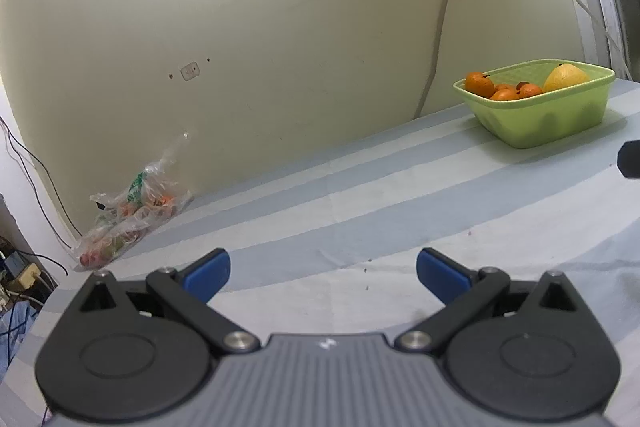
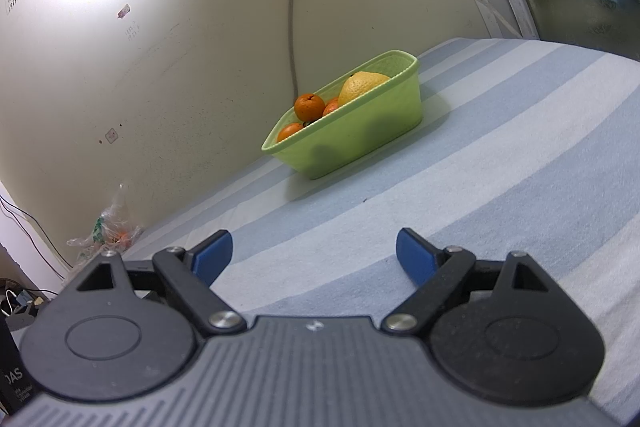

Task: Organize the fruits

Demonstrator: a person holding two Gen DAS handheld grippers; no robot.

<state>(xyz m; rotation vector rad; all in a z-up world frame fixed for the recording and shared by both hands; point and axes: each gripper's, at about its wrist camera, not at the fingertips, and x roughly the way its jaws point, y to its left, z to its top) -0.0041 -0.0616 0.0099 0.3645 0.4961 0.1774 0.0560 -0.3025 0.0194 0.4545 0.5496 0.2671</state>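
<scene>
A light green plastic basket (image 1: 560,115) stands on the striped cloth at the far right, near the wall; it also shows in the right wrist view (image 2: 360,135). It holds several oranges (image 1: 480,85) (image 2: 309,107) and one large yellow fruit (image 1: 566,77) (image 2: 362,86). My left gripper (image 1: 323,273) is open and empty, low over the cloth, well short and left of the basket. My right gripper (image 2: 314,255) is open and empty, short of the basket. A dark edge at the right border of the left wrist view (image 1: 630,159) may be the right gripper.
A clear plastic bag (image 1: 132,211) with orange and reddish fruit lies against the wall at the cloth's far left edge; it also shows in the right wrist view (image 2: 108,231). A cable (image 1: 438,39) taped to the wall hangs behind the basket. Wires and plugs sit beyond the left edge.
</scene>
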